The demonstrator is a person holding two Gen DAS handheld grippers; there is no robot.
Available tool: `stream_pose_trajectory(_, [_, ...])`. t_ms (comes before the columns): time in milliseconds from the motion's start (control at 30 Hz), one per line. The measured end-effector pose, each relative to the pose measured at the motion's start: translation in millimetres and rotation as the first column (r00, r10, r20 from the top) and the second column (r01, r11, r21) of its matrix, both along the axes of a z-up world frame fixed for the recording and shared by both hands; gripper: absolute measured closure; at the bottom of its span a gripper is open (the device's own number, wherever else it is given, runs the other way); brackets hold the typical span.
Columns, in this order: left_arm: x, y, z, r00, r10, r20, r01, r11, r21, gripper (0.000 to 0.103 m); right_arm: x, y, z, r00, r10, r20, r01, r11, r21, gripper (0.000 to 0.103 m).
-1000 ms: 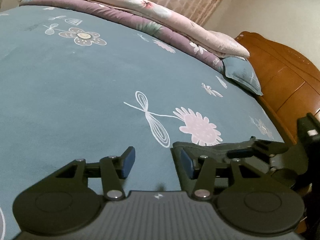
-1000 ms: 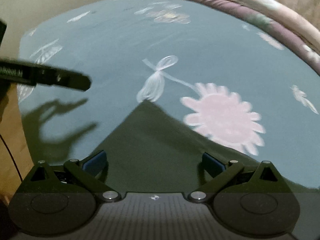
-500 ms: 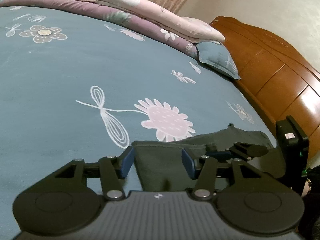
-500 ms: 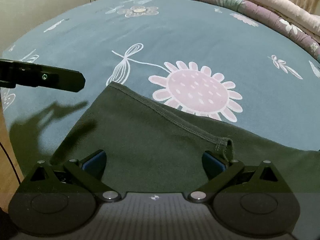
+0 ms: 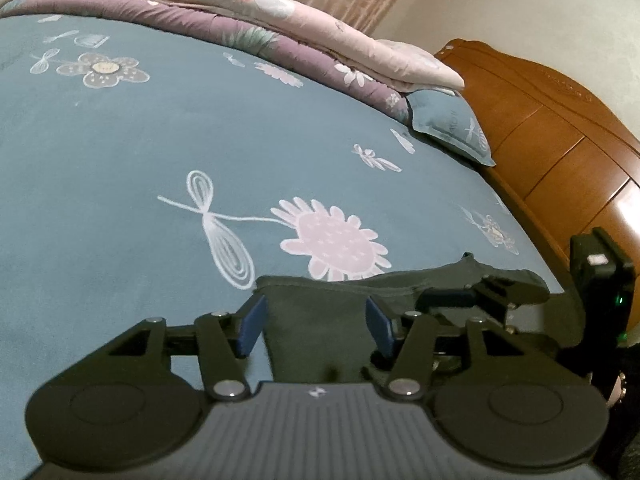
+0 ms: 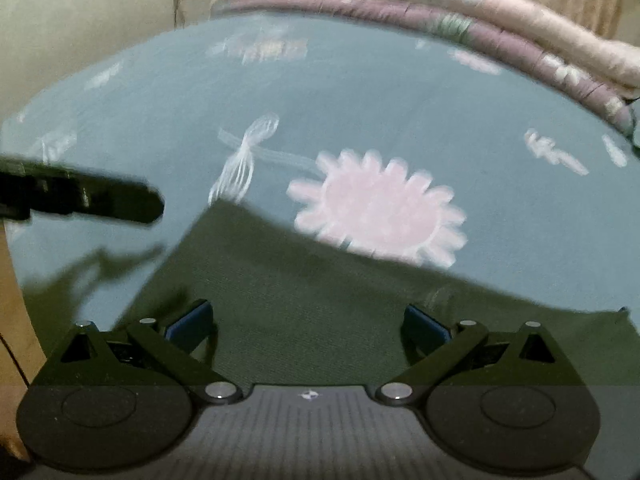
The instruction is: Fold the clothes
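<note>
A dark green garment lies flat at the near edge of a blue flowered bed, beside a pink flower print. Both grippers hover over it with jaws spread wide — the left gripper at its corner, the right gripper above its middle — neither gripping cloth.

Dim indoor light, fisheye-bent edges, sharp left view, motion-blurred right view with soft shadows.

Blue floral bedsheet, folded pink-and-purple quilt, blue pillow, wooden headboard.
</note>
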State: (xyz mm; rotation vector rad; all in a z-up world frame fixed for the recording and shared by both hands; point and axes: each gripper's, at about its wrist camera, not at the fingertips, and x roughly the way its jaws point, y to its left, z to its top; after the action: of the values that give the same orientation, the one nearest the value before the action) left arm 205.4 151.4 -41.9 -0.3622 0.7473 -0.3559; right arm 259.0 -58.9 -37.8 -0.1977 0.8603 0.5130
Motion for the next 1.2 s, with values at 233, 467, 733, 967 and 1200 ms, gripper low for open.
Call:
stream_pose_trajectory(233, [5.9, -24.8, 4.9, 1.0, -0.021, -0.01, 0.021, 0.999, 0.027, 0.046, 6.4, -30.6, 5.6, 0.999, -0.024, -0.026, 0.026, 0.996, 0.084, 0.0])
stream_pose_trajectory(467, [23.5, -72.4, 8.0, 0.994, -0.104, -0.024, 0.105, 0.993, 0.057, 0.045, -12.7, -124.1, 11.3, 0.971, -0.235, -0.03, 0.237, 0.967, 0.095, 0.0])
stream_pose_trajectory(733, [37.8, -155.0, 0.9, 0.969, -0.226, -0.102, 0.241, 0.952, 0.186, 0.039, -38.2, -249.6, 1.8, 0.85, -0.522, -0.072, 0.527, 0.846, 0.076, 0.0])
stream_pose_trajectory(967, [41.3, -199.9, -1.4, 0.953, -0.248, -0.173, 0.288, 0.918, 0.272, 0.038, -71.0, -315.0, -20.3, 0.815, -0.565, -0.131, 0.579, 0.805, 0.133, 0.0])
stream_pose_trajectory(1200, [46.5, -240.7, 4.3, 0.936, -0.304, -0.179, 0.348, 0.878, 0.328, 0.034, -67.5, -357.1, -20.5, 0.755, -0.636, -0.16, 0.656, 0.721, 0.224, 0.0])
